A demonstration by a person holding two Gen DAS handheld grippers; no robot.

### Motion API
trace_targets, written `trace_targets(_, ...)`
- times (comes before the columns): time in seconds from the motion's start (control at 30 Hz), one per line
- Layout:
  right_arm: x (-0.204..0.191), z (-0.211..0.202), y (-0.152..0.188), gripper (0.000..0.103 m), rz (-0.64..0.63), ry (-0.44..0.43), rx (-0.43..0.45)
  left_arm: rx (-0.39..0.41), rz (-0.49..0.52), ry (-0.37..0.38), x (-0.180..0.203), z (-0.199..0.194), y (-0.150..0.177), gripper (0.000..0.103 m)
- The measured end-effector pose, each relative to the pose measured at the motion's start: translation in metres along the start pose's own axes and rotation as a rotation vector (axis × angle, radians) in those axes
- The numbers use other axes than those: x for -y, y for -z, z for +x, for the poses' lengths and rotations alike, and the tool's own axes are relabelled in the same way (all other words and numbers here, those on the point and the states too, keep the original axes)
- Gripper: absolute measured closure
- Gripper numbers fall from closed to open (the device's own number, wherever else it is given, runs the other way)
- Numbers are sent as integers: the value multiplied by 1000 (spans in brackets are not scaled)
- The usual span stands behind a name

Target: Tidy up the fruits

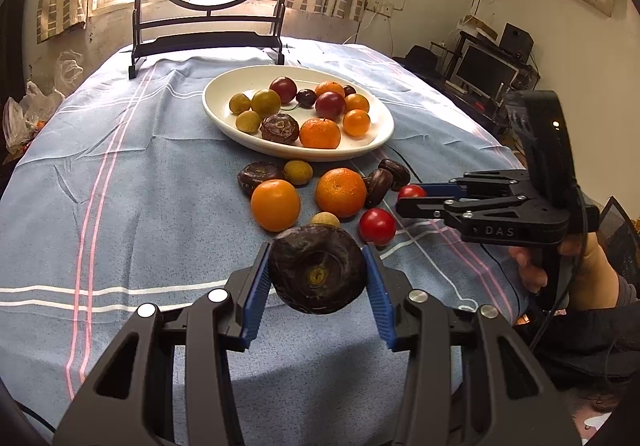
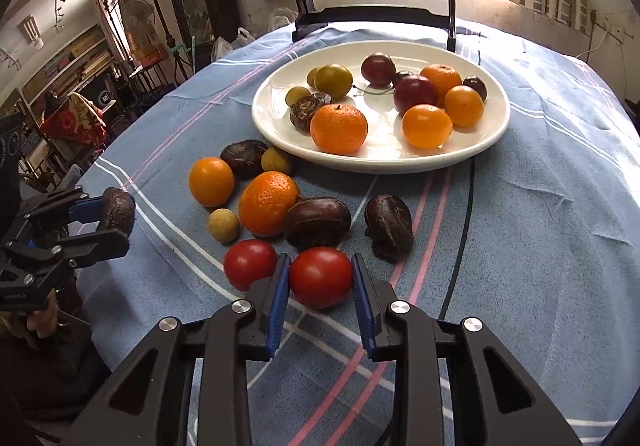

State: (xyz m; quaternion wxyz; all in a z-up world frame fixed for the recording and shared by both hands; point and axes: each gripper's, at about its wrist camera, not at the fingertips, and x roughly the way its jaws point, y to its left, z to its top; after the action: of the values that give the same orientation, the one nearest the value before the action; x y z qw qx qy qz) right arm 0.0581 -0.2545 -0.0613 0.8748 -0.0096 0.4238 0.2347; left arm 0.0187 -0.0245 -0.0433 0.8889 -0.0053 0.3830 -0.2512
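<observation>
My left gripper (image 1: 318, 251) is shut on a dark brown water chestnut (image 1: 318, 272), held above the blue cloth near the table's front. In the right wrist view, that left gripper (image 2: 115, 221) and its chestnut (image 2: 119, 208) show at the left edge. My right gripper (image 2: 320, 260) is shut on a red tomato (image 2: 320, 278), blue pads pressing both its sides, low over the cloth. A second tomato (image 2: 250, 263) lies just left of it. The white plate (image 2: 380, 163) behind holds mandarins, plums, green fruits and a chestnut. Loose mandarins (image 2: 268, 203), chestnuts (image 2: 389, 226) and longans lie between.
A round painted screen on a black stand (image 1: 208, 38) stands at the table's far end behind the plate (image 1: 222, 114). A black cable (image 2: 469, 206) runs across the cloth from the plate's right side. A person's hand (image 1: 532, 266) grips the right gripper's handle.
</observation>
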Motion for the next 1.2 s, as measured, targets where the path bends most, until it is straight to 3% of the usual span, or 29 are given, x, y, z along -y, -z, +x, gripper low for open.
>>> trace_targets(0.13, 14, -35, -11, 73, 45, -20, 97, 8, 21, 12, 0, 1, -15, 59)
trace_targets(0.3, 30, -47, -54, 73, 88, -27, 162, 17, 85, -4, 4, 24, -61, 59)
trace_targets(0.47, 40, -12, -101, 73, 123, -28, 166, 21, 124, 1, 3, 60, -110, 59)
trace_targets(0.7, 45, 39, -138, 71, 144, -12, 163, -56, 136, -42, -14, 124, -145, 59)
trace_targets(0.73, 46, 41, -140, 63, 147, -4, 167, -61, 129, -42, -17, 129, -148, 57)
trace_targets(0.77, 47, 40, -139, 53, 150, 4, 179, -66, 120, -38, -19, 133, -151, 54)
trace_targets(0.83, 48, 34, -136, 52, 145, 5, 191, -48, 92, -47, -24, 130, -154, 33)
trace_targets(0.87, 49, 29, -133, 52, 149, -1, 200, -30, 84, -44, -26, 125, -154, 30)
trace_targets(1.03, 51, 2, -101, 52, 162, -23, 218, -4, 70, -37, -32, 91, -138, 29)
trace_targets(1.2, 38, -12, -48, 52, 135, 63, 178, -24, 131, -61, -26, 57, -88, 26)
